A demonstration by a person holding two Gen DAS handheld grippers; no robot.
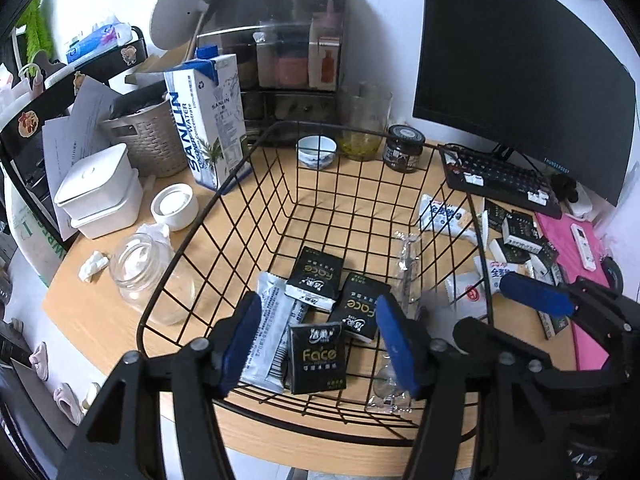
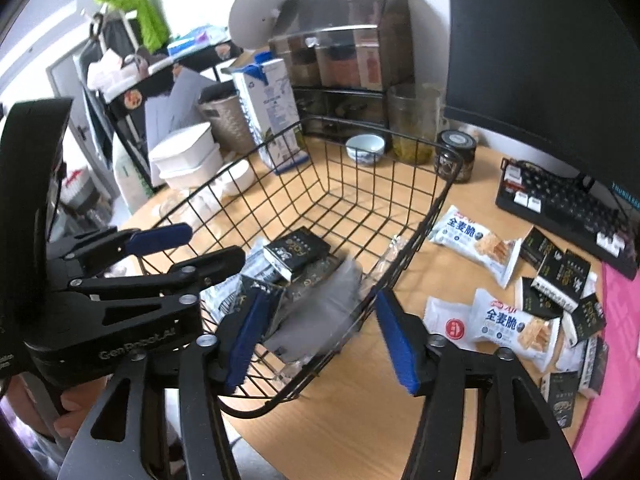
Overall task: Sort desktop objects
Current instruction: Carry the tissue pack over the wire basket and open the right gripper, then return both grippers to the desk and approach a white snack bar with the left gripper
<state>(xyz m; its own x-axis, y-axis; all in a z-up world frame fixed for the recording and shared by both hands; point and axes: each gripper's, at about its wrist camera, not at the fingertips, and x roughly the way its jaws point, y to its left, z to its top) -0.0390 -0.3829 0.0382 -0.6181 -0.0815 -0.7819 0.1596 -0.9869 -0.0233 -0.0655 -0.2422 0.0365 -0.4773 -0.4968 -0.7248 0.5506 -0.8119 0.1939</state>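
Tissue packs (image 1: pixel 318 356): I see three black ones in the wire basket (image 1: pixel 240 168), below my left hand-held gripper (image 1: pixel 320 344).
Writing: "Face" in gold.
Left hand-held gripper: jaws apart, nothing held.
Right hand-held gripper (image 2: pixel 320 336): jaws apart, blurred grey wrapper (image 2: pixel 320 312) between, ungripped.

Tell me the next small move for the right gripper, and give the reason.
Probably swing the right gripper right, out of the wire basket, toward the nearest snack packet on the desk. Its jaws stand open with nothing pinched; a blurred grey packet appears to be dropping in. Packets and black tissue packs lie unsorted outside.
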